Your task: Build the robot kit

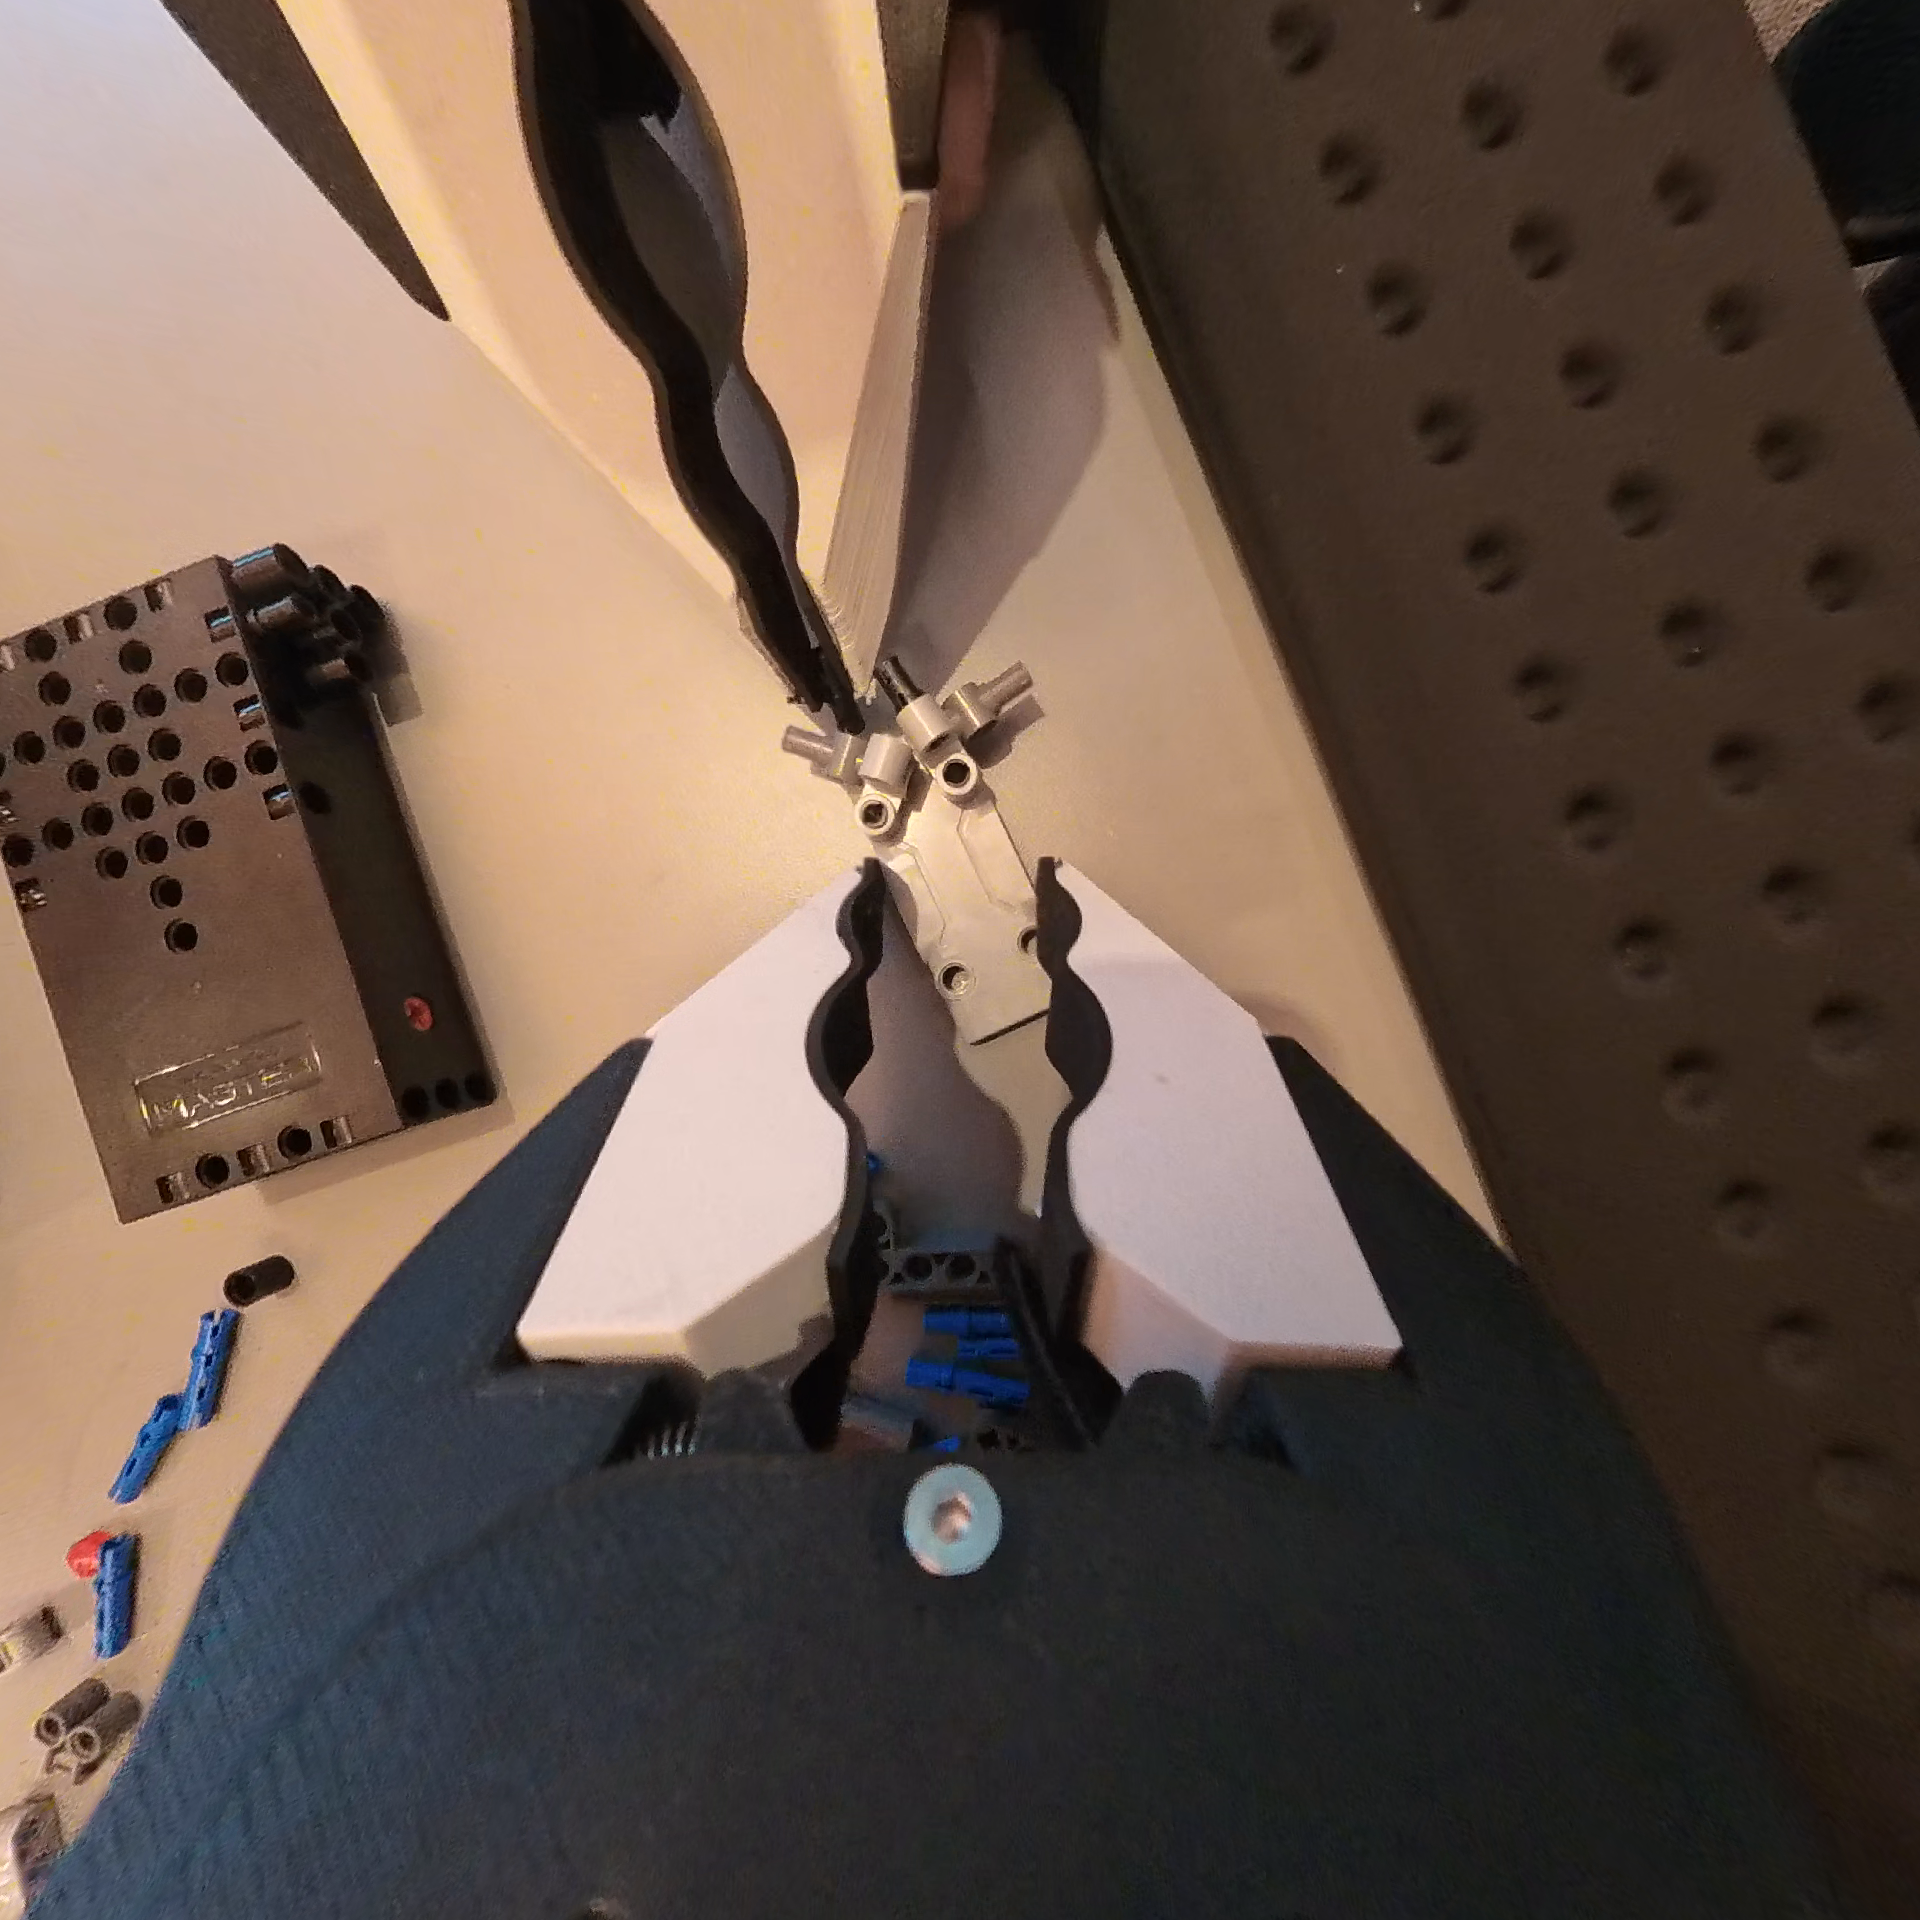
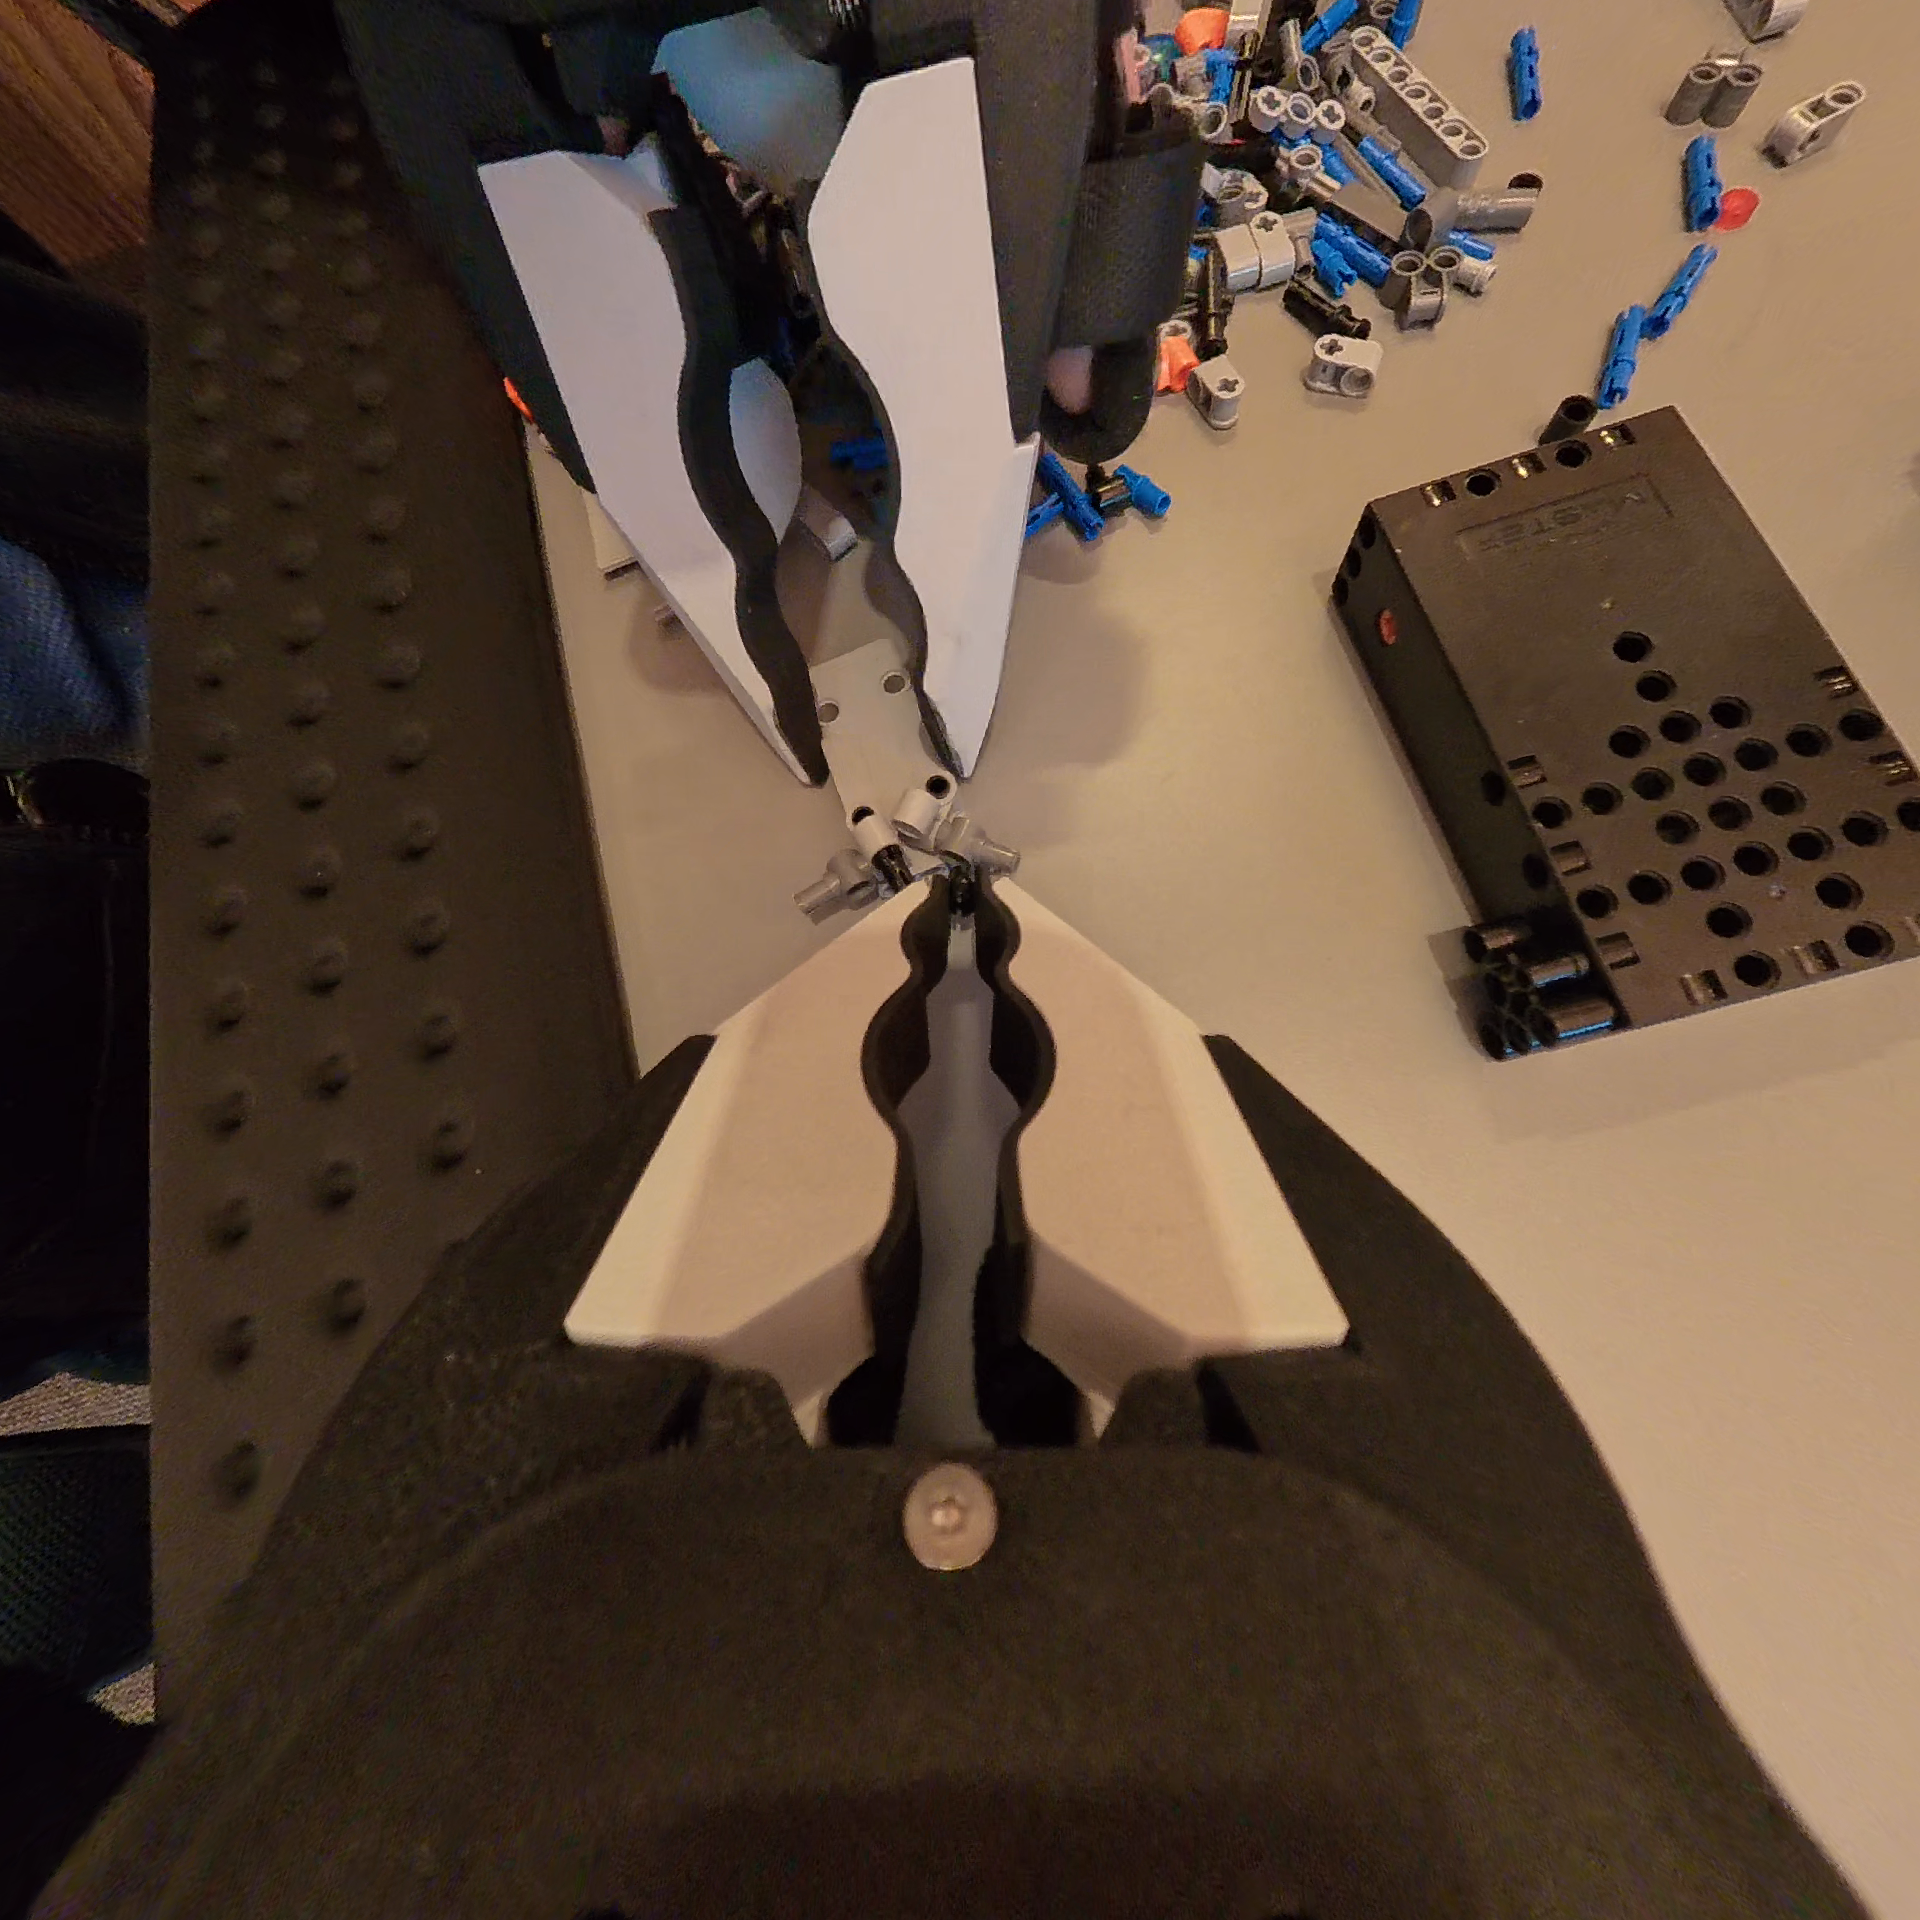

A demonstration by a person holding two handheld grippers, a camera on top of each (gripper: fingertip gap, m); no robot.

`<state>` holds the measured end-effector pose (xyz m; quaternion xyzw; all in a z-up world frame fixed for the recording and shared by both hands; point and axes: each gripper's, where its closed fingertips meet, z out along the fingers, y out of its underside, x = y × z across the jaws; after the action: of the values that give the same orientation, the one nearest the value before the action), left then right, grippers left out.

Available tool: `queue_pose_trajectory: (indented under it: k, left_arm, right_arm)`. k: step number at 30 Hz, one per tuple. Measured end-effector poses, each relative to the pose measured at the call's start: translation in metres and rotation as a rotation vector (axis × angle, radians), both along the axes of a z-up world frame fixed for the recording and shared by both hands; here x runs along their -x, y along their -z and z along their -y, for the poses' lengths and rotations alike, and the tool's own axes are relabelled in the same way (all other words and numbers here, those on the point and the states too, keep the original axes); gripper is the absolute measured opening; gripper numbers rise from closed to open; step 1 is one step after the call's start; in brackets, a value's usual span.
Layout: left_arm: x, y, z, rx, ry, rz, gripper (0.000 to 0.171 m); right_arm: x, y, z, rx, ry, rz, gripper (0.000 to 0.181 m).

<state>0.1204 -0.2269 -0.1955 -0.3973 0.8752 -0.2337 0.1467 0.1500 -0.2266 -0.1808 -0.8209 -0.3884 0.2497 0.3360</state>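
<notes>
Grippers (image 1: 961, 883) (image 2: 958, 904) tip-to-tip over grey assembly (image 1: 971, 935)

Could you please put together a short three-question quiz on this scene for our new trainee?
1. True or false: the left gripper has its jaws shut on the light grey assembly.
2. What does the right gripper pinch: A) a blue pin, B) a small black pin at the assembly's connector end, C) the black perforated box?
3. In the right wrist view, on which side of the grippers does the pile of loose parts lie?

Key
1. True: the jaws clamp the flat grey body from both sides.
2. B.
3. Upper right, beyond the black perforated box.
</notes>
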Motion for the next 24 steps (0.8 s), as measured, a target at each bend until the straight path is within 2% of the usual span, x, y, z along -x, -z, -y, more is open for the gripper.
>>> queue_pose_trajectory:
  k: [18, 24]
  left_arm:
    - [0.001, 0.001, 0.007, 0.008, 0.075, 0.026, 0.026]
    - [-0.001, 0.000, 0.004, -0.004, 0.059, 0.033, 0.026]
  right_arm:
    - [0.004, 0.000, -0.012, -0.052, 0.024, 0.037, 0.003]
    - [-0.005, -0.016, -0.012, -0.066, 0.068, -0.072, 0.003]
